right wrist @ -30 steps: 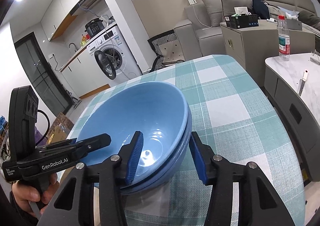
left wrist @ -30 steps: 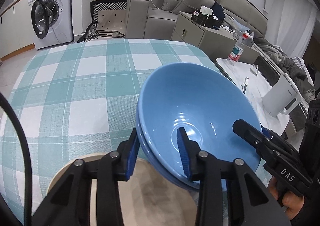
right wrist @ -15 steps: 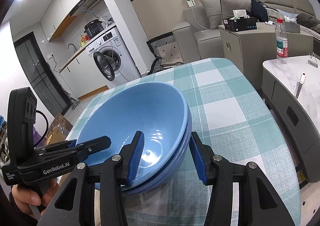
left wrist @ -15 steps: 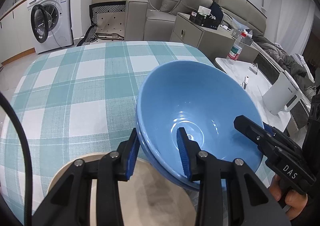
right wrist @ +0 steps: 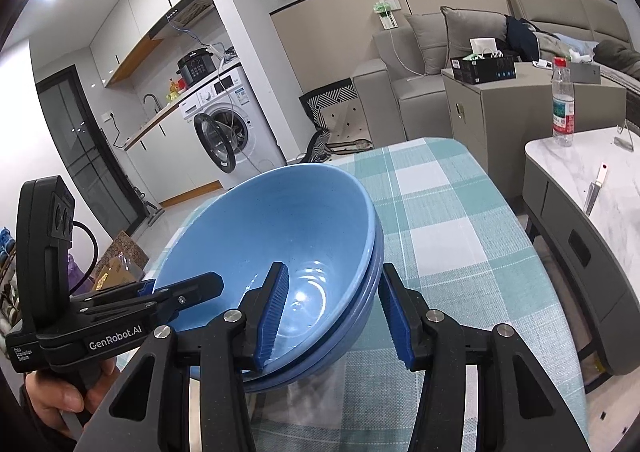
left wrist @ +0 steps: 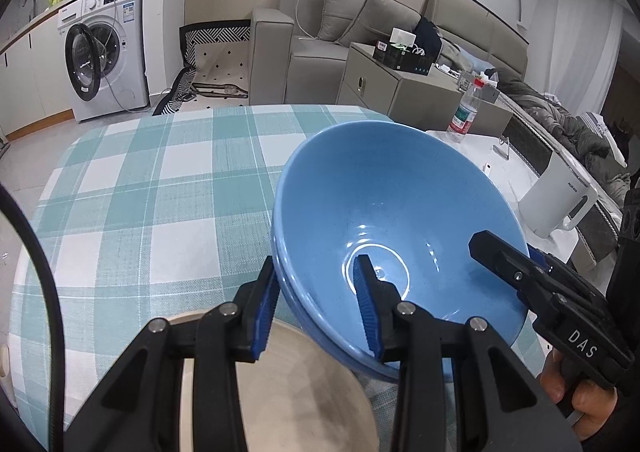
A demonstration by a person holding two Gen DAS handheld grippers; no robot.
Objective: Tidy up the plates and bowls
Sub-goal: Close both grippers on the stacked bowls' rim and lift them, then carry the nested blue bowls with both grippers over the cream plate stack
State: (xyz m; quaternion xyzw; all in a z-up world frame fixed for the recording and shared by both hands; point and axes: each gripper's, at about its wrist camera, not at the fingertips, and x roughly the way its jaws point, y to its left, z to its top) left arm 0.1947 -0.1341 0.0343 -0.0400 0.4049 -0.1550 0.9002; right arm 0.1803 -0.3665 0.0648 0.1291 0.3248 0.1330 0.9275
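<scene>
Two nested blue bowls (left wrist: 384, 212) hang tilted above the checked tablecloth (left wrist: 160, 180), held from both sides. My left gripper (left wrist: 316, 312) is shut on their near rim, one pad inside and one against the outer wall. In the right wrist view the same bowls (right wrist: 280, 228) fill the centre, and my right gripper (right wrist: 334, 316) is shut on the opposite rim in the same way. Each gripper also shows in the other's view, with a hand on its handle. A beige plate (left wrist: 304, 392) lies on the table under the left gripper.
Right of the table stands a marble-topped counter (right wrist: 624, 188) with a water bottle (right wrist: 563, 104) and a white kettle (left wrist: 560, 200). A washing machine (left wrist: 104, 52) and grey sofa (left wrist: 320, 36) are beyond the table's far edge.
Both grippers have risen a little with the bowls between them; the table and the beige plate sit lower beneath them. The grips look unchanged.
</scene>
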